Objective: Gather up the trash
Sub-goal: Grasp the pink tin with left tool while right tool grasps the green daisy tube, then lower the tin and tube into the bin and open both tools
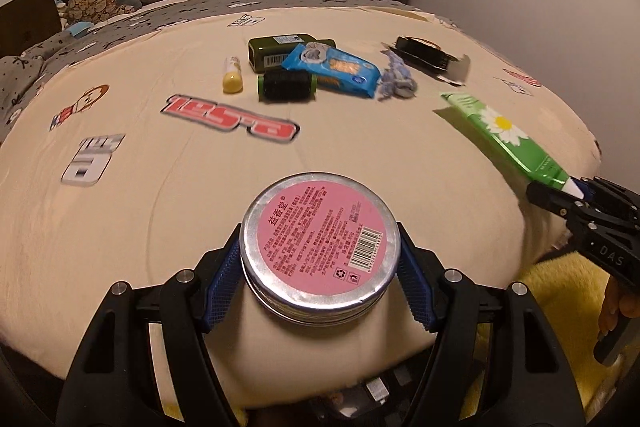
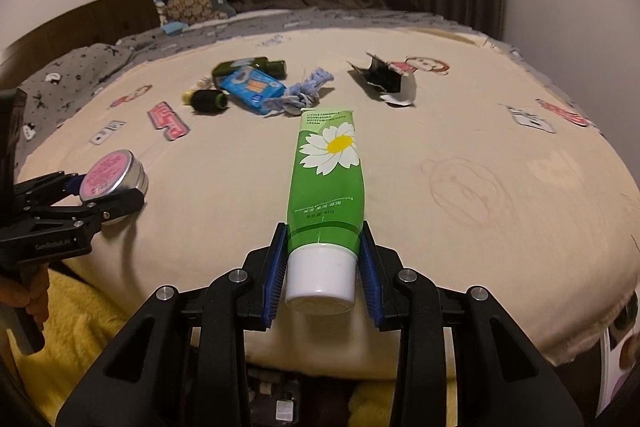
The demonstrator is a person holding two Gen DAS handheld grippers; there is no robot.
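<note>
While the bed (image 1: pixel 120 211) ahead of me carries most of the litter, I judge the collecting only begun. Left on the cream sheet are a torn black carton (image 1: pixel 426 57), a dark green bottle (image 1: pixel 280 45), a blue wrapper (image 1: pixel 336 69), a black spool (image 1: pixel 286 85), crumpled bluish paper (image 1: pixel 396 81) and a small yellow tube (image 1: pixel 232 75). No bin shows. My right gripper (image 2: pixel 322 269) has its blue pads pressed on the green cream tube (image 2: pixel 328 179) just above its white cap, the tube pointing forward. My left gripper (image 1: pixel 320 267) is clamped at a wide spread across the round pink-labelled tin (image 1: pixel 320 241), label up.
</note>
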